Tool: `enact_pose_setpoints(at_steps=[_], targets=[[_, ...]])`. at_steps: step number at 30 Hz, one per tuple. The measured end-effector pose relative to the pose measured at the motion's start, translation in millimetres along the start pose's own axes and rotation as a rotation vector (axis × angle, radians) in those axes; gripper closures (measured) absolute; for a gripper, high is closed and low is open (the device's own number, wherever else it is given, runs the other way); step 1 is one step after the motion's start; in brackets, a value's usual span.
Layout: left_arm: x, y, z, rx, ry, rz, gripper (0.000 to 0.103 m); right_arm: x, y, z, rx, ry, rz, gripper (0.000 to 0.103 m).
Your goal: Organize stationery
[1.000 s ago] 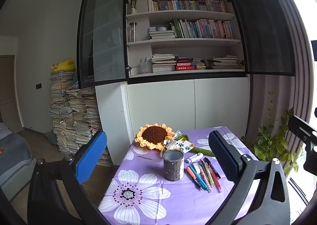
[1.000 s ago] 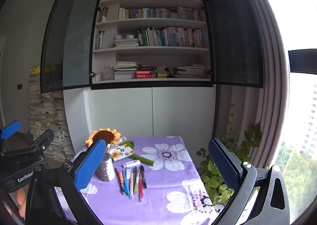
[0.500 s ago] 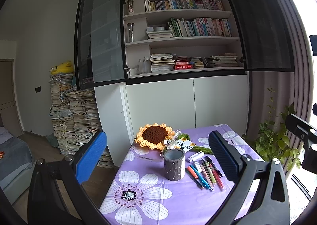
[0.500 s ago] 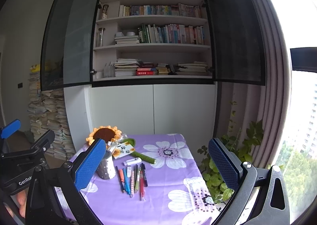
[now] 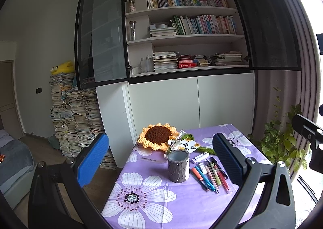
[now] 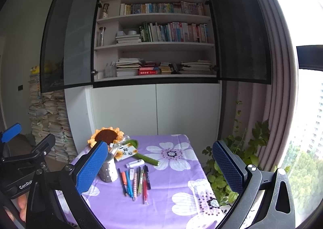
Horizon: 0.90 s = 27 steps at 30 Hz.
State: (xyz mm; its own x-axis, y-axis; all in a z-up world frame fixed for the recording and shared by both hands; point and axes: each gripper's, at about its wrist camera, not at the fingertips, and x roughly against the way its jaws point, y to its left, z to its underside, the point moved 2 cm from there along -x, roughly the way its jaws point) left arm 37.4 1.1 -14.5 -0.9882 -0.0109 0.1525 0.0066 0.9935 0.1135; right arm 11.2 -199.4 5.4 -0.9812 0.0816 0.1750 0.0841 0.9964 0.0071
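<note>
A grey dotted pen holder stands empty on a small table with a purple flowered cloth. To its right several pens lie side by side, with a white correction tape just beyond them. My left gripper is open, held above and in front of the holder. My right gripper is open too, above the table, nothing between its fingers. The left gripper's body shows at the right wrist view's left edge.
A crocheted sunflower with a green stem and a card lies at the table's back. Behind stands a white cabinet with bookshelves. Stacked papers are left, a potted plant right.
Both grippers have drifted slightly, so the table sits a little higher and closer in both views. Nothing on the table has moved; both grippers stay open.
</note>
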Motion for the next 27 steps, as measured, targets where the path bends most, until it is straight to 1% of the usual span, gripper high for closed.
enact_pose_setpoints(at_steps=[11, 27], targets=[[-5, 0, 0, 0.001, 0.002, 0.003, 0.001, -2, 2, -1, 0.010, 0.005, -0.006, 0.000], [-22, -3, 6, -0.005, 0.035, 0.012, 0.001, -24, -1, 2, 0.006, 0.054, -0.005, 0.000]])
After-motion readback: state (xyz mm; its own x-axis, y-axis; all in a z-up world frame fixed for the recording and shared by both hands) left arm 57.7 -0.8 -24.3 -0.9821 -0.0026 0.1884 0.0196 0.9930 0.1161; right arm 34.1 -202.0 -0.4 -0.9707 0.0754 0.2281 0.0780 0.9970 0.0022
